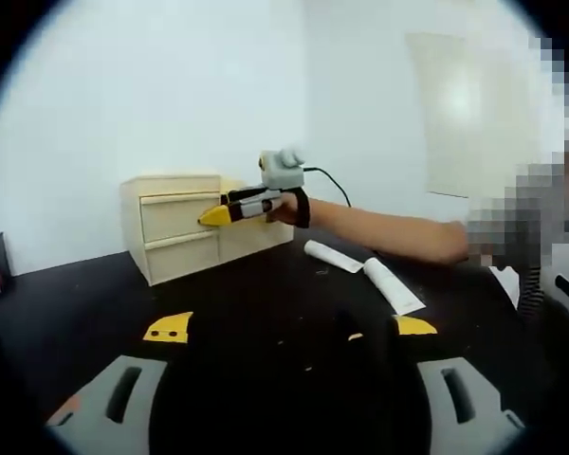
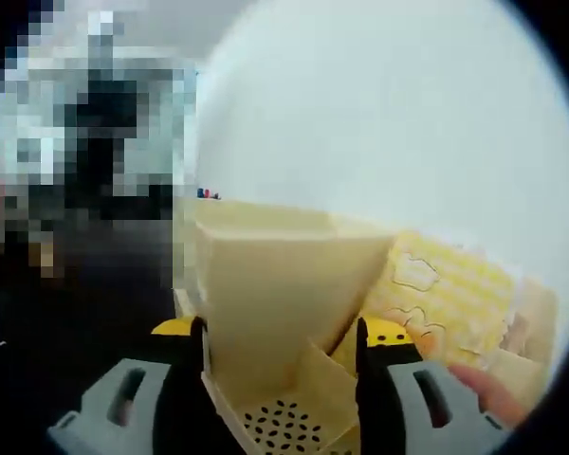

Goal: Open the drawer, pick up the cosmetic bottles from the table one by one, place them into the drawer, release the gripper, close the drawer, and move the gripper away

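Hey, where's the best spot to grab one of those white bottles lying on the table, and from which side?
Probably the white bottle nearest the left gripper: grip its middle from above, jaws across its narrow width, since it lies flat on the black table.

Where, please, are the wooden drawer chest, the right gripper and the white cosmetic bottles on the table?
Drawer chest (image 1: 175,216): left gripper view, upper drawer front.
Right gripper (image 1: 215,216): left gripper view, yellow jaw tips at the drawer front.
White cosmetic bottles (image 1: 392,285): left gripper view, side of the nearer one, lying down.
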